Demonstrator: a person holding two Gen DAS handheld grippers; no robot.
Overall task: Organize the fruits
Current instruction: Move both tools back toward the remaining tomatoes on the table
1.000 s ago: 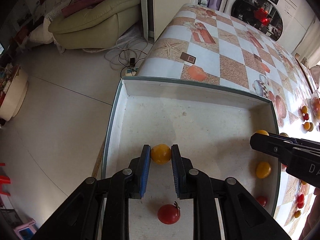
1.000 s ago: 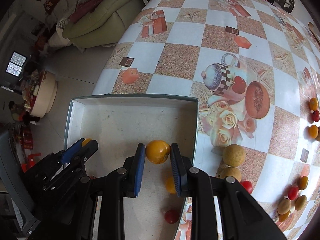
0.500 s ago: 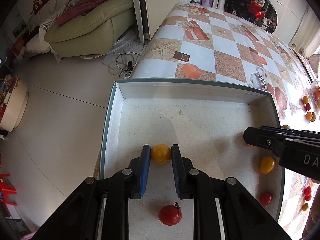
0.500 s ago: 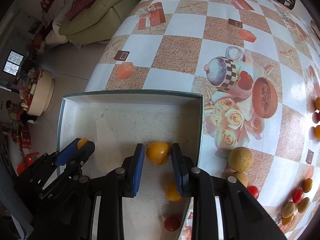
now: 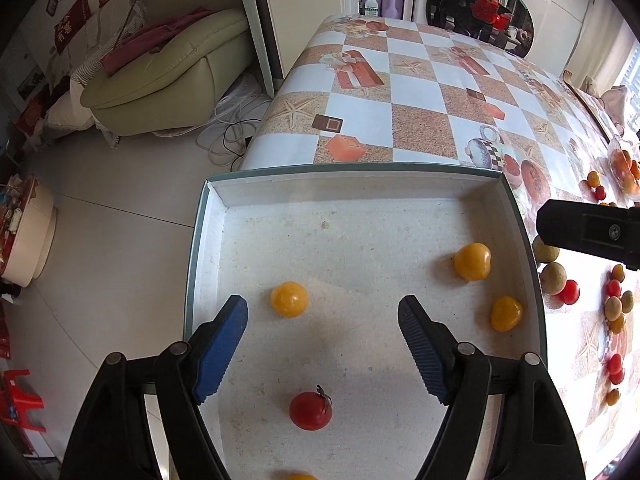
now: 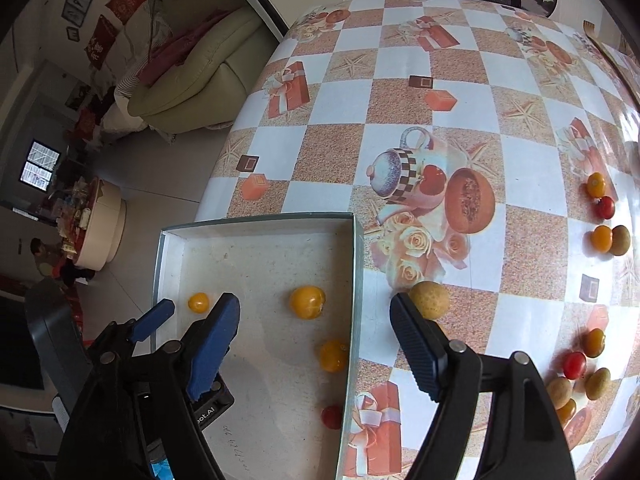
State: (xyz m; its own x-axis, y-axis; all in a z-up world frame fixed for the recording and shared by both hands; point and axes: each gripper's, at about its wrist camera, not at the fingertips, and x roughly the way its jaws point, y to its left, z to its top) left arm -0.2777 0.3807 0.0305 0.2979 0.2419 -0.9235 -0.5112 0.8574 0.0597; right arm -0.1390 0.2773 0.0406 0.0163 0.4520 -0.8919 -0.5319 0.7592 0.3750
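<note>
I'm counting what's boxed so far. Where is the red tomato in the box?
In the left wrist view the red tomato lies on the box floor near the bottom, between the open left gripper's jaws, nearer the camera than the yellow fruit.

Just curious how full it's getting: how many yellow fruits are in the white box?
3 yellow fruits: one between the open left gripper fingers, one near the box right wall, one just below it. A yellow sliver at the left view's bottom edge may be a fourth.
</note>
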